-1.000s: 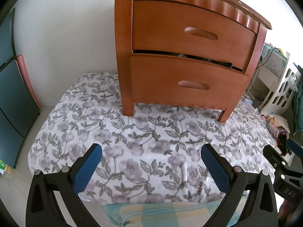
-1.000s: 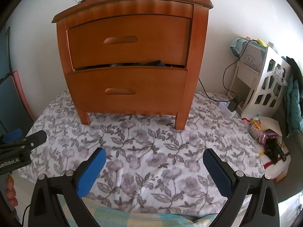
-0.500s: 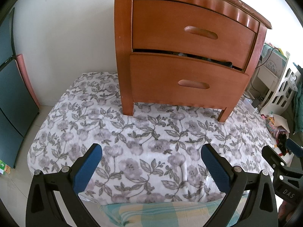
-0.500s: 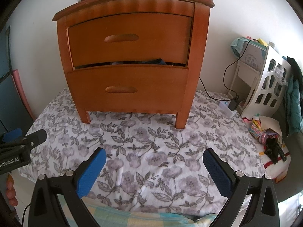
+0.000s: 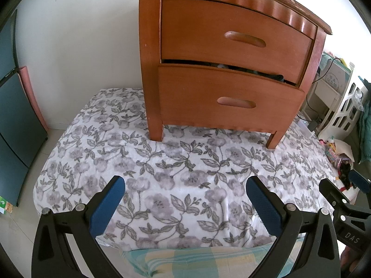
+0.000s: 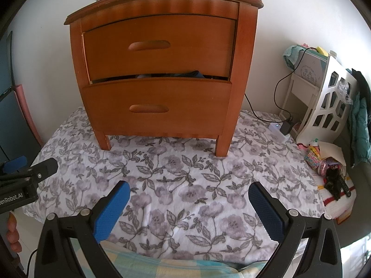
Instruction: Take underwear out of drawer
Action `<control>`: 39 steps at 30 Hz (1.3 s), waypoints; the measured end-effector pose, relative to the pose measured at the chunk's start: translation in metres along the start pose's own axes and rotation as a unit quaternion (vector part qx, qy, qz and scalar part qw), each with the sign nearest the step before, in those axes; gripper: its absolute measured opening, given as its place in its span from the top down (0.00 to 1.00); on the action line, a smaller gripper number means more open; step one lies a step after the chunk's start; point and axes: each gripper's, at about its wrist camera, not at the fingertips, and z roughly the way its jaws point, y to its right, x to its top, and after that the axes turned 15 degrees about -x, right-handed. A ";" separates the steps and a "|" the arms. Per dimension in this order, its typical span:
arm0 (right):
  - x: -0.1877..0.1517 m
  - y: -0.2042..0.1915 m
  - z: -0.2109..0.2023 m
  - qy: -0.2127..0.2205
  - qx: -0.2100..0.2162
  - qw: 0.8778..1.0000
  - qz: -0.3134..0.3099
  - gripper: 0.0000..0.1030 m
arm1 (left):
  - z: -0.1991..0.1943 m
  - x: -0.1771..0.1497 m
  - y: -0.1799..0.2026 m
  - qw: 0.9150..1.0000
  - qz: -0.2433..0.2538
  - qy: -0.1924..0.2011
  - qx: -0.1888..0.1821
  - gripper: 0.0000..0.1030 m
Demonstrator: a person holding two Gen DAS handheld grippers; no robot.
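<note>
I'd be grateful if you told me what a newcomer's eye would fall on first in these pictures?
First, the wooden nightstand standing on a floral blanket, its lower drawer slightly ajar with dark fabric peeking over its top edge. Next, the blue-padded left hand-held gripper and right hand-held gripper, both wide open in the foreground above the blanket.

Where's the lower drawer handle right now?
In the right wrist view the lower drawer handle sits center-left on the lower drawer front, directly below the upper drawer handle, well beyond both open hand-held grippers.
</note>
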 end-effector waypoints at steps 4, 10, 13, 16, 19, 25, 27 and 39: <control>-0.002 -0.001 0.000 -0.001 0.001 1.000 0.000 0.00 | 0.001 -0.001 0.001 1.000 0.000 0.000 0.000 0.00; -0.003 0.002 0.003 -0.004 0.003 1.000 0.002 0.00 | 0.002 0.001 0.002 1.000 0.014 -0.006 -0.003 0.00; 0.000 0.007 0.007 -0.008 0.000 1.000 0.008 0.00 | 0.003 0.015 0.002 0.999 0.031 0.001 -0.020 0.00; 0.002 0.010 0.011 -0.012 -0.002 1.000 0.010 0.00 | 0.007 0.039 0.004 0.998 0.049 0.011 -0.039 0.00; 0.001 0.013 0.019 -0.022 -0.001 1.000 0.011 0.00 | 0.018 0.069 0.010 0.996 0.074 0.010 -0.049 0.00; 0.001 0.019 0.036 -0.039 -0.001 0.999 0.014 0.00 | 0.051 0.121 0.028 0.988 0.135 0.012 -0.069 0.00; 0.001 0.023 0.042 -0.045 -0.002 0.999 0.016 0.00 | 0.065 0.134 0.031 0.986 0.147 0.011 -0.076 0.00; -0.005 0.031 0.081 -0.082 -0.002 0.996 0.026 0.00 | 0.155 0.164 0.072 0.954 0.278 -0.100 -0.041 0.00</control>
